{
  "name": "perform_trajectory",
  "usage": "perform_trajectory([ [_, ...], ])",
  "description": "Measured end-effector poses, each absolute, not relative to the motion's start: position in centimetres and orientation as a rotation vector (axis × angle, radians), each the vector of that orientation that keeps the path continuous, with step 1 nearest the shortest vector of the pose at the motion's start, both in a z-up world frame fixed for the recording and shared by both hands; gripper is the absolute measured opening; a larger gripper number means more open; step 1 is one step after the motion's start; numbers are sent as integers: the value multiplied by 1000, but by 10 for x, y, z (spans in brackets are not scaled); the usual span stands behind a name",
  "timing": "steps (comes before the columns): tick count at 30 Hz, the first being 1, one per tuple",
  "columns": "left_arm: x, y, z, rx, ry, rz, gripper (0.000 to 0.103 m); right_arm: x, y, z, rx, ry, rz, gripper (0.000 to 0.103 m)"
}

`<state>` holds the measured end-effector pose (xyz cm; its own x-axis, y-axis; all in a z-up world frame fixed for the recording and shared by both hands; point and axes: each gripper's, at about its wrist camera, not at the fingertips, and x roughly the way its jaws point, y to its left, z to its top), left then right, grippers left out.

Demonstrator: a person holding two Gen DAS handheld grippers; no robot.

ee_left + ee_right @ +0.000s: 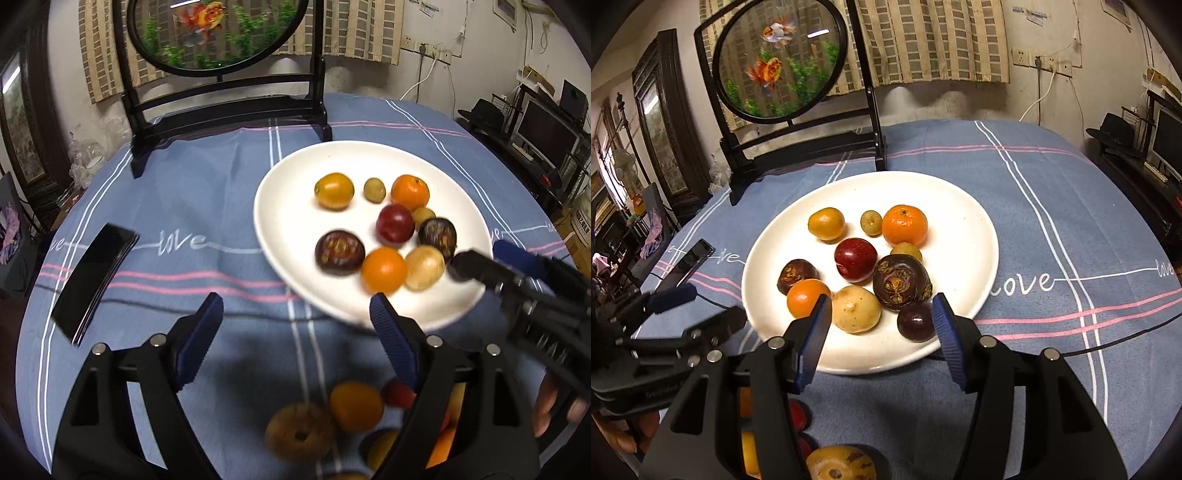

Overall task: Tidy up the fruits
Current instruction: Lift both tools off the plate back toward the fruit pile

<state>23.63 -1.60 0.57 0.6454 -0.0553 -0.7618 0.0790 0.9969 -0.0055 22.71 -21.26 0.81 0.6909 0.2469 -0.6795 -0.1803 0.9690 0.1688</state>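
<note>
I've got both hand-held grippers over the bench (1071,192), blue striped cloth w/ "love" printed on it. Left hand-held gripper (295,317) is released, fingers spread wide w/ nothing between them, hanging over bare cloth just left of the white plate (960,206). Right hand-held gripper (881,317) is also released, jaws apart, tips over the near rim of the plate; the pale yellow fruit (856,309) and a dark purple grape (916,321) sit between the fingers, but I see no contact on the yellow one, and the grape sits right against the right pad, can't tell if touching.

On the plate: a mandarin (905,225) at the back, small olive-green fruit (871,222) beside it, yellow-orange fruit (826,223) to the left, red plum (856,259) in the middle, big dark mangosteen (901,282) right of it, smaller dark one (796,275) to the left, an orange (807,297) just in front of that.

More fruit lies on the cloth near me, blurred: a brown round one w/ a hole (300,430), an orange one (355,406), a red one (397,393).

A black phone (92,280) lies left on the cloth. A round goldfish screen on a dark stand (779,59) is at the far edge.
</note>
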Motion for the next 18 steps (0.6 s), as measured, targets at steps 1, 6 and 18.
perform_trajectory([
  [1,231,-14,6,25,866,-74,83,224,-214,9,91,767,242,57],
  [6,200,-3,3,20,870,-67,84,200,-228,4,109,770,221,57],
  [18,143,6,1,22,879,-54,84,132,-223,-5,106,797,278,58],
])
